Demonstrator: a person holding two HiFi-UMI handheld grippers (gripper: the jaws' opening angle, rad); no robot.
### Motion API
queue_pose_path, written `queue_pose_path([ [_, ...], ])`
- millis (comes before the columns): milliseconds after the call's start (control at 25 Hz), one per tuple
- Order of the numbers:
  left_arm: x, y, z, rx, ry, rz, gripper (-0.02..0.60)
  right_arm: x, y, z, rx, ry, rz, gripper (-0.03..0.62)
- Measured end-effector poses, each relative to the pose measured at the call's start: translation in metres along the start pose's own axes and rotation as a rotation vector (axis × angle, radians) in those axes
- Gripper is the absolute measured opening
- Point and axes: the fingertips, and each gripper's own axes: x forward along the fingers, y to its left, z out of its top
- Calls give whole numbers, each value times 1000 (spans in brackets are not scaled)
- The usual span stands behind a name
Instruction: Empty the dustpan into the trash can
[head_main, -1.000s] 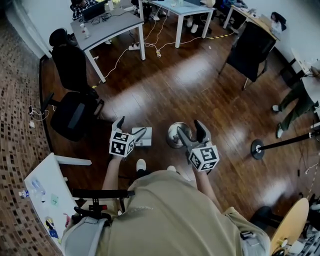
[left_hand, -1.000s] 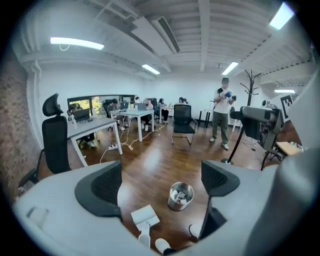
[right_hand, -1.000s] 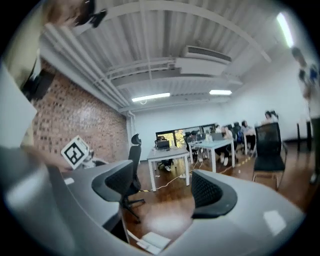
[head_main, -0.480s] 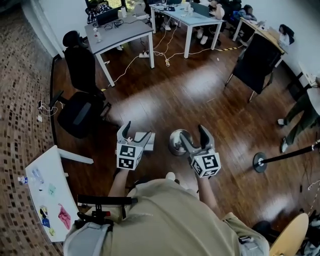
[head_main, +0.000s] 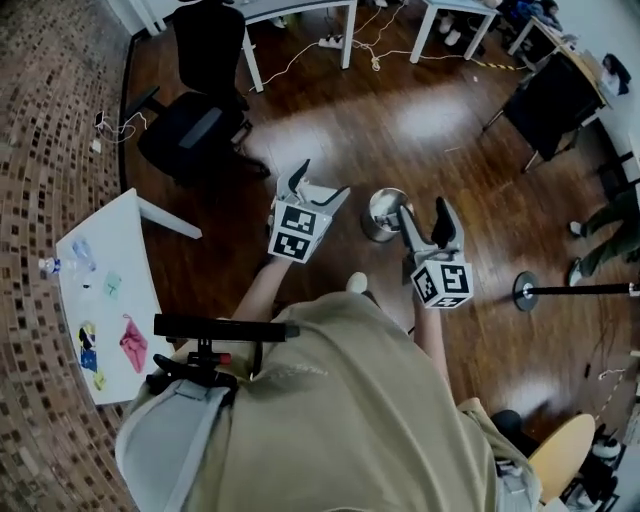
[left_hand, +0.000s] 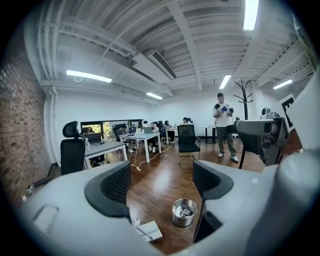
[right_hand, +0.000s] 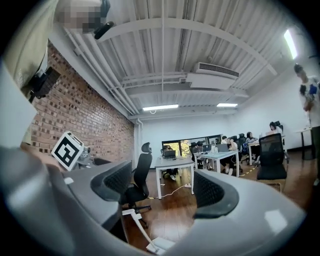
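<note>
The white dustpan (left_hand: 150, 230) lies flat on the wood floor, left of the round metal trash can (left_hand: 184, 212), which has paper scraps inside. In the right gripper view the dustpan (right_hand: 161, 244) shows low down, its long handle slanting up to the left. My left gripper (left_hand: 162, 187) hangs above both; its jaws have just been closing a little and stand open with nothing between them. My right gripper (right_hand: 162, 192) has just been opening and is also empty. In the head view the left gripper (head_main: 318, 185) covers most of the dustpan, and the right gripper (head_main: 427, 222) is beside the can (head_main: 385, 213).
A black office chair (head_main: 195, 130) stands to the far left. A small white table (head_main: 105, 290) with bits on it is near my left side. A black stand base (head_main: 520, 290) sits to the right. Desks and cables lie beyond, and a person (left_hand: 224, 125) stands far off.
Both grippers have lifted away from the floor, and the right jaws have parted. The dustpan and can stay put. My head view has swung, so the room sits higher in the picture.
</note>
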Motion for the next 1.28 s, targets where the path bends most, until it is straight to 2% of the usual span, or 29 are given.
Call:
queue_pose_path([
  [160,-32,-4,-14,-25,5,12,383,-19,47,-1,-8,3,68,370],
  [400,-48,-21,-15,-43,-25,96,383,-28,42,2,-16,-54,102,391],
  [560,-59,-47,-27,-72,-4,110,383,-52,35,-3,1,-42,111,394],
  [760,-61,-78,-15,-72,-19,113,383,-77,1,-5,21,-38,36,394],
  [880,-58,-65,0,-76,-65,106,383,-62,1,-2,-24,-36,-12,397],
  [1040,-59,-57,19,-35,-108,85,382,-55,2,5,-69,-50,-74,397],
  [1280,-64,-56,20,-45,-116,77,380,-69,-3,3,-79,-41,-123,399],
])
